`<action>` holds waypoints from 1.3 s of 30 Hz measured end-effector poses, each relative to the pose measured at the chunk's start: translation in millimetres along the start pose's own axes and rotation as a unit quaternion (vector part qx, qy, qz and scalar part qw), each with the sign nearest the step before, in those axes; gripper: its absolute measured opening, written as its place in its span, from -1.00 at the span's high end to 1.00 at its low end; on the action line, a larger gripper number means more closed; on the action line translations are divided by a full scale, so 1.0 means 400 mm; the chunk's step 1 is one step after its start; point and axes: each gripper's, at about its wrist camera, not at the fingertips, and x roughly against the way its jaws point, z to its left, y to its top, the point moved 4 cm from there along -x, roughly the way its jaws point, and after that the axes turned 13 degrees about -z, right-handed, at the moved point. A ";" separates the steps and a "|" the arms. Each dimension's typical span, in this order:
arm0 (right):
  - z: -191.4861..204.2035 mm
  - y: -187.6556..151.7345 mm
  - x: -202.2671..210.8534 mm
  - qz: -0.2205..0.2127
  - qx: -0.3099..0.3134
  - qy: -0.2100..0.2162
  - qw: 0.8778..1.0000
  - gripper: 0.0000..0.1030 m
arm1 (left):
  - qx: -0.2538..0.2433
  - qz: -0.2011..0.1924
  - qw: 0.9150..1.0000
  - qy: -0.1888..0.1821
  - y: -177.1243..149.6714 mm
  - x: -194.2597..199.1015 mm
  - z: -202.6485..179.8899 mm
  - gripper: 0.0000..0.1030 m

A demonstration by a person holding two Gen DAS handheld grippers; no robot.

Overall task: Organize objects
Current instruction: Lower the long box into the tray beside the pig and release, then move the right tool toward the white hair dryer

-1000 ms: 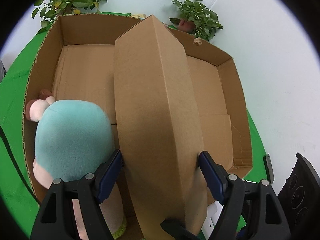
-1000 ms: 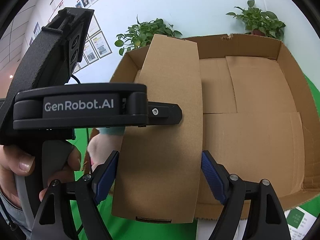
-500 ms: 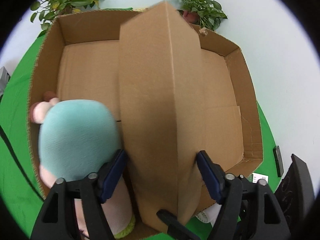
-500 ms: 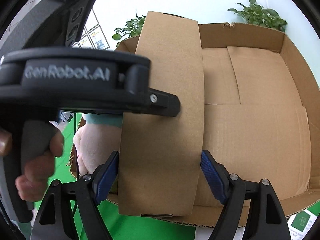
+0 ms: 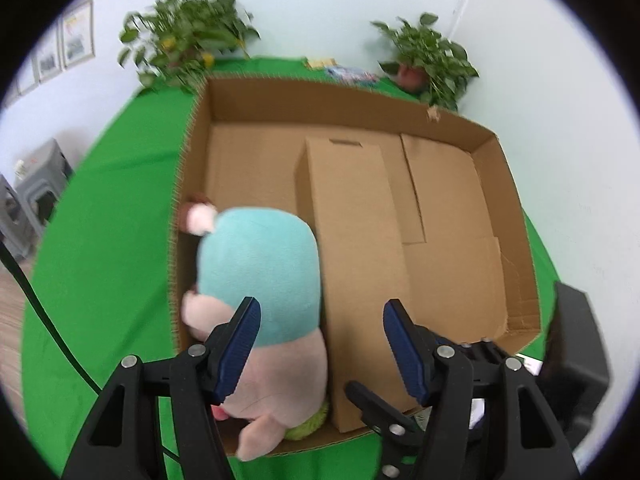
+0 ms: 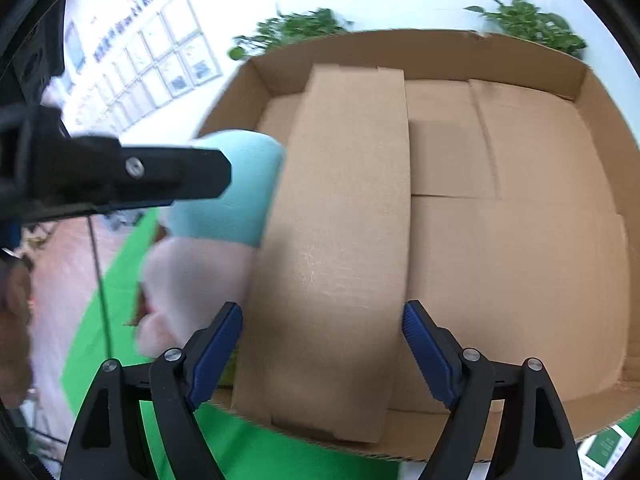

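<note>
Two claws, one in each of my hands, hang over a table covered in bright green cloth (image 5: 112, 200). Most of the table is taken up by a wide, shallow cardboard carton (image 5: 496, 152) with its top open and its flaps folded flat across the floor.

Inside the carton lies a long, narrow cardboard box (image 5: 356, 220). It rests flat on the carton floor and runs from the near wall toward the far wall, roughly down the middle.

Touching the long box on its left is a plush toy (image 5: 256, 264), teal on top and pale pink below. It fills the near left corner of the carton, against the left wall.

Behind the carton, two leafy potted plants stand against a pale wall, one at the back left (image 5: 184, 48) and one at the back right (image 5: 428, 60).

My left claw (image 5: 320, 344) has just been narrowing. Its blue pads are apart and pinch nothing, hanging above the toy and the near end of the long box.

My right claw (image 6: 322, 352) has just been widening. Its pads stand on either side of the long box's near end without pressing on it.
</note>
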 end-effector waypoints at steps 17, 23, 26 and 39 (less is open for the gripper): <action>-0.067 -0.089 0.403 -0.112 0.069 -0.108 0.985 -0.96 | -0.070 -0.202 0.969 0.120 -0.112 0.295 -0.095 -0.59; -0.119 -0.134 0.562 -0.124 0.071 -0.161 0.977 0.37 | -0.077 -0.182 0.977 0.081 -0.180 0.275 -0.178 0.94; -0.132 -0.150 0.621 -0.131 0.069 -0.173 0.974 0.40 | -0.068 -0.182 0.979 0.065 -0.201 0.269 -0.198 0.94; -0.176 -0.157 0.646 -0.138 0.077 -0.187 0.970 -0.99 | -0.067 -0.251 0.955 0.144 -0.182 0.379 -0.181 -0.90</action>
